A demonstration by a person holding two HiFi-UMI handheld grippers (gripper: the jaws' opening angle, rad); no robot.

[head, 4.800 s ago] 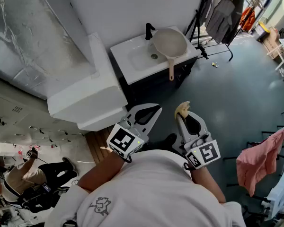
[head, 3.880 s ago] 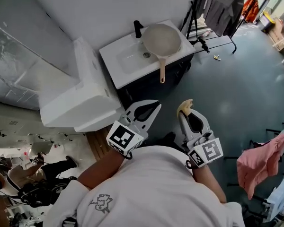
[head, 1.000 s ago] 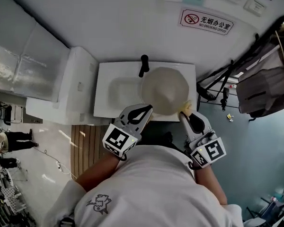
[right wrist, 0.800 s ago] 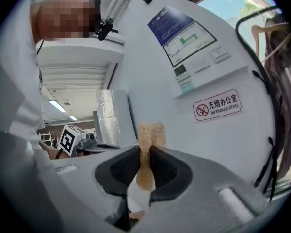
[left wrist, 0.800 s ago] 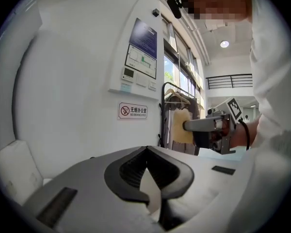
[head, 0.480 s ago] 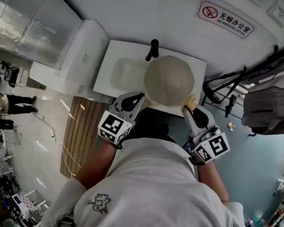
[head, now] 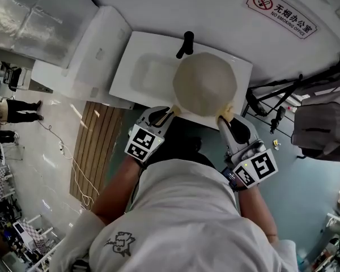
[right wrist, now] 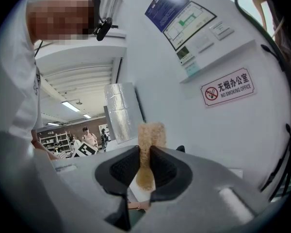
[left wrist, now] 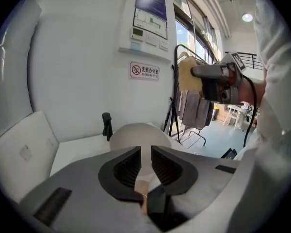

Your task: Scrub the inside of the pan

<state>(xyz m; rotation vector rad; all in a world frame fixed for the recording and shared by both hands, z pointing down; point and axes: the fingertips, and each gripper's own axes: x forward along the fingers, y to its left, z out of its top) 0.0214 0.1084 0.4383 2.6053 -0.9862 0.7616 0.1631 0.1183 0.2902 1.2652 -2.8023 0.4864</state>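
A beige pan (head: 205,86) sits on the white sink top (head: 137,52), its handle (head: 174,110) pointing toward me. My left gripper (head: 169,112) is down at that handle. Its jaws have just been opening and stand slightly apart, with the tan handle (left wrist: 143,181) showing in the gap and the pan (left wrist: 136,132) just beyond. I see no pad pressing on it. My right gripper (head: 225,116) hovers at the pan's near right rim, shut on a yellow sponge (right wrist: 150,135) that sticks out past its tips. The sponge (left wrist: 186,79) also shows high in the left gripper view.
A black faucet (head: 186,43) stands behind the pan, beside the sink basin (head: 146,75). A white appliance (head: 85,50) adjoins the sink on the left. A clothes rack (head: 323,118) is at the right. A wooden slat mat (head: 96,146) lies on the floor at left.
I have walked up to the sink. Over the last second the left gripper dropped to the pan handle and its jaws parted. The right gripper sank slightly toward the rim.
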